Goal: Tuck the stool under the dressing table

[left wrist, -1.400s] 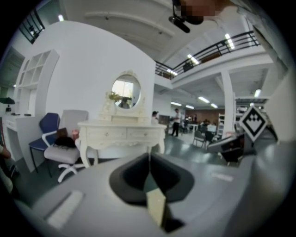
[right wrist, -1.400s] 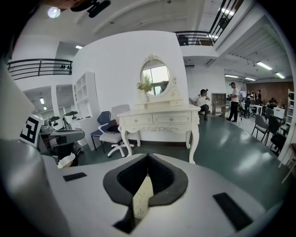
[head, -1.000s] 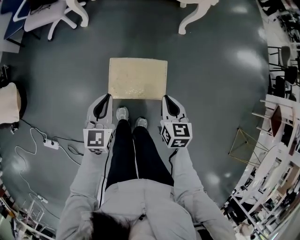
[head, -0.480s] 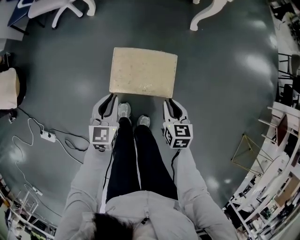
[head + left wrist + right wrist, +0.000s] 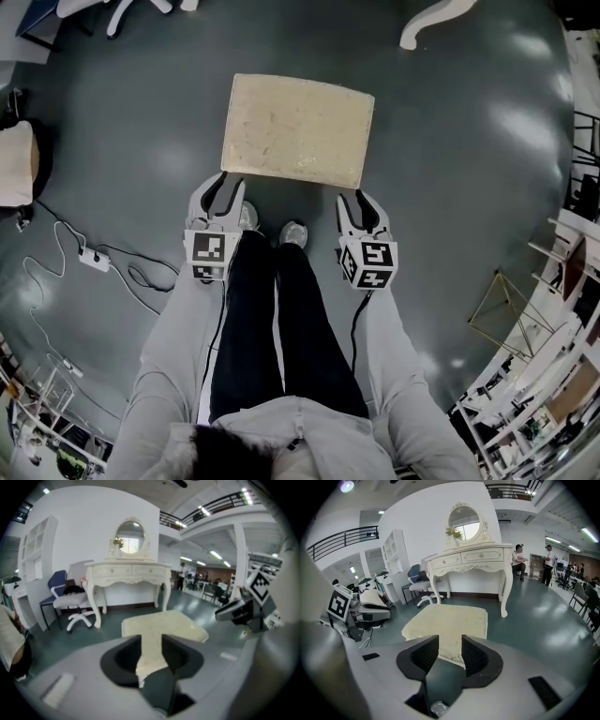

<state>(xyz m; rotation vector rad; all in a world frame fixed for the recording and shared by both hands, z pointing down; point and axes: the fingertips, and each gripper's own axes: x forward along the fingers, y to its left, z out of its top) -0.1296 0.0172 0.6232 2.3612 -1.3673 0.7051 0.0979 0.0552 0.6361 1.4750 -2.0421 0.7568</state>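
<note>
- Head view: stool (image 5: 298,131) at upper centre, not yet tucked; dressing table (image 5: 471,557) stands well beyond it.
- Left gripper (image 5: 225,180) and right gripper (image 5: 352,199): jaws opening, the stool's near corners between them, ungripped.

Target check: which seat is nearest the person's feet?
The cream cushioned stool, directly ahead of the shoes; the white swivel chair and blue chair stand back beside the dressing table.

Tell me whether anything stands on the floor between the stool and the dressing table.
Nothing visible does. Bare floor runs from the stool to the gap between the legs of the dressing table. The office chair stands left of the table, outside that path.
</note>
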